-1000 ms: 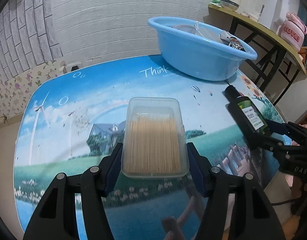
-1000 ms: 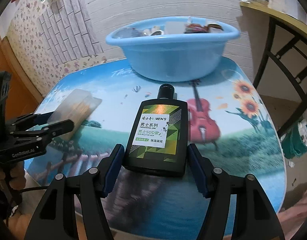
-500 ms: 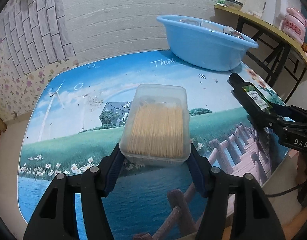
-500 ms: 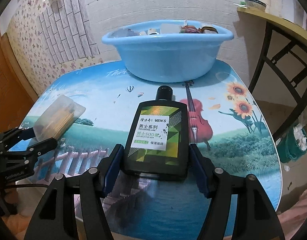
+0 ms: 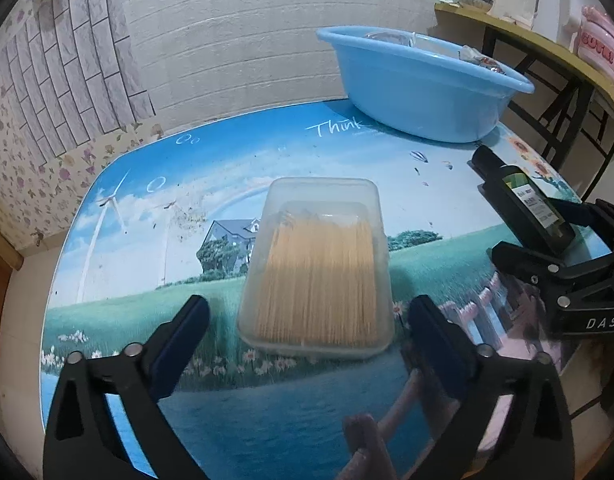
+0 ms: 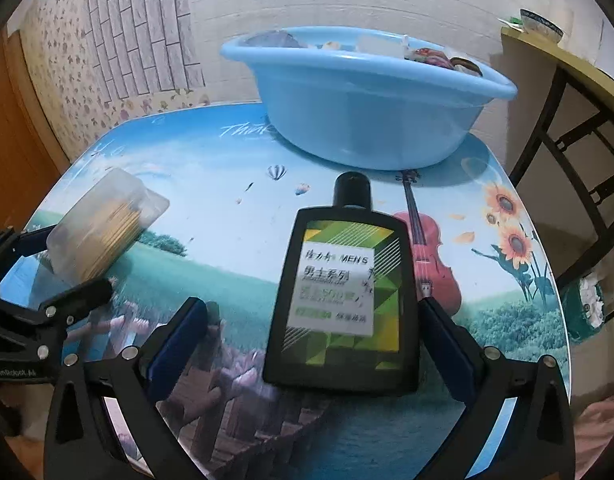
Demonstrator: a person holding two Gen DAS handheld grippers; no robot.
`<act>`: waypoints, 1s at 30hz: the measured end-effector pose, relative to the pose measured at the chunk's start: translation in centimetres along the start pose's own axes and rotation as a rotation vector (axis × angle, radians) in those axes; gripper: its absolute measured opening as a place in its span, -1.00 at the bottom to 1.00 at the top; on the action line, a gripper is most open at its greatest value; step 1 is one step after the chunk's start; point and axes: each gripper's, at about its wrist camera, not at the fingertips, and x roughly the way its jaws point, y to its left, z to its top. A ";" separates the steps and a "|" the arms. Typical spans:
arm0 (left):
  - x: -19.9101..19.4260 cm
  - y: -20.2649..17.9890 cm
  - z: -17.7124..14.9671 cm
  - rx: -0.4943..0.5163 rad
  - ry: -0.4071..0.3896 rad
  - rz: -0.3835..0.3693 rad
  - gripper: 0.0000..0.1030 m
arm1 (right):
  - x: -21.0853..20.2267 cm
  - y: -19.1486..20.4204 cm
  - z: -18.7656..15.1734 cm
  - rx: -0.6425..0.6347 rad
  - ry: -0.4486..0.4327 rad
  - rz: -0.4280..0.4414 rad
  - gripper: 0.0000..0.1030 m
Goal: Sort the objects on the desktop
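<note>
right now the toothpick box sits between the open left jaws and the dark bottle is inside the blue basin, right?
Not quite. The toothpick box does sit between the left gripper's opening jaws, but the dark bottle is not inside the blue basin. The right wrist view shows it lying on the table in front of the basin, between the right gripper's opening jaws.

Left gripper (image 5: 307,336) angled down, jaws opening wide, right gripper (image 6: 313,332) likewise, jaws opening

Both wrist cameras looked steeply down, close over the printed tabletop (image 5: 235,184), sharing the blue basin (image 6: 367,108).
</note>
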 end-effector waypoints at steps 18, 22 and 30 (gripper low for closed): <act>2.2 0.6 2.3 -0.065 0.023 -0.017 0.99 | 0.6 -2.2 0.9 0.035 -0.014 -0.027 0.99; 2.3 0.9 2.6 -0.065 0.060 -0.019 0.99 | 0.6 -2.0 0.9 0.035 -0.013 -0.028 0.99; 1.3 1.3 1.4 -0.044 0.091 -0.035 0.99 | 0.8 -1.9 1.0 0.036 -0.013 -0.029 0.99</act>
